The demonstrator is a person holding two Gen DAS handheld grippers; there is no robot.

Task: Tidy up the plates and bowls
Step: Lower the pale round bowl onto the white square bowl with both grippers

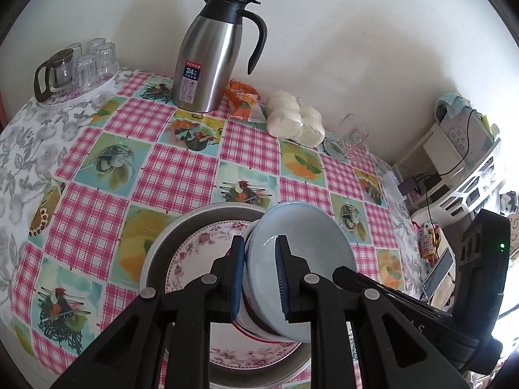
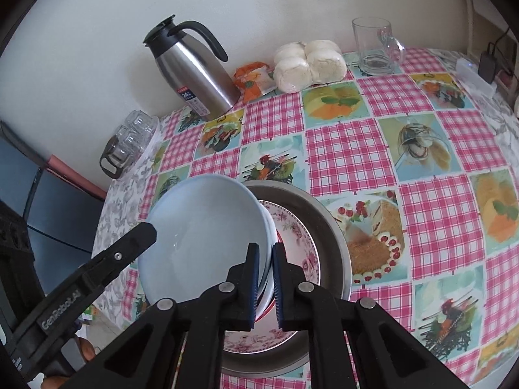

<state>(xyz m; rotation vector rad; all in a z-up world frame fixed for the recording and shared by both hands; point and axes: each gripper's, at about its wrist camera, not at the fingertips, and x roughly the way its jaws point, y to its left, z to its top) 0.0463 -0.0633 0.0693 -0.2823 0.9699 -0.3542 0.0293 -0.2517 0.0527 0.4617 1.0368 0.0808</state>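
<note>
the left tongs [image 1: 259,275] are clamped on the rim of a pale blue bowl [image 1: 298,253], one blue pad on the outside wall and the other inside the bowl. the bowl is tilted on edge, its opening turned toward the right tongs, and it appears to be stacked with at least one more bowl beneath it, a red-trimmed white edge showing at the bottom. the right tongs [image 2: 266,278] are closed on the opposite rim of the same bowl stack, the rim edges pinched between the two pads.

the bowls hang over a floral plate [image 1: 201,246] that lies inside a shallow metal basin [image 1: 162,249] on the bench [image 1: 181,175], which is covered with a pink checked cloth with food pictures. whether the stack touches the plate cannot be told.

farther back, near the wall, stand a steel thermos jug [image 1: 207,61], an orange packet [image 1: 243,97], a bag of white buns [image 1: 295,120] and a clear glass mug [image 2: 373,45]. a tray of upturned glasses [image 1: 87,64] with a small glass teapot sits at the far left corner of the bench.
</note>
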